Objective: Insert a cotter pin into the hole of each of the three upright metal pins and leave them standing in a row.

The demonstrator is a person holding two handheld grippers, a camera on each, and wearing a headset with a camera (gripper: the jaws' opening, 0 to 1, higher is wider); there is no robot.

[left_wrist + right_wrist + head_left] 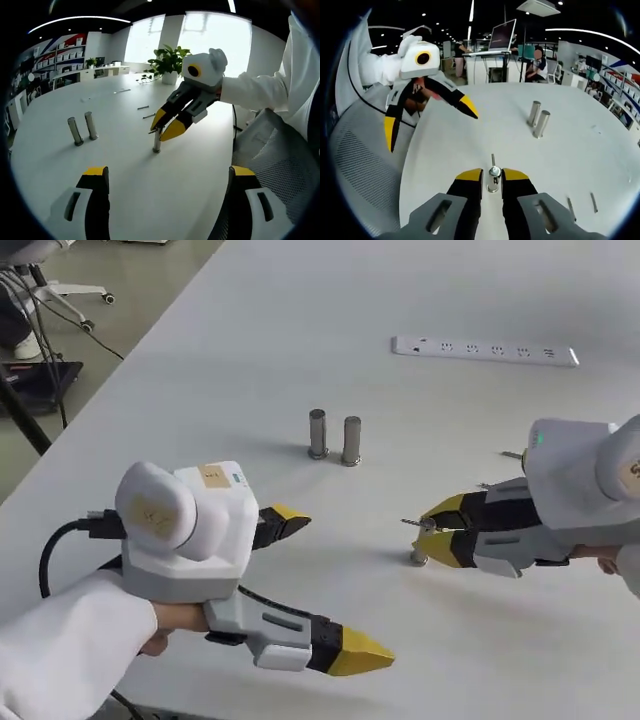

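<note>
At 3 o'clock on the white table [200, 360], the right tongs [432, 532] pinch a thin cotter pin [412, 524] that lies level, tip toward 9 o'clock, at the top of an upright grey metal pin [418, 556]. Toward 12 o'clock, two more upright metal pins [318, 433] stand side by side. At 7 o'clock the left tongs [340, 585] are spread wide.

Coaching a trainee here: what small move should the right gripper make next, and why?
Probably open the right gripper and back off: the cotter pin it holds pokes out beyond the upright metal pin, so it looks inserted.
</note>
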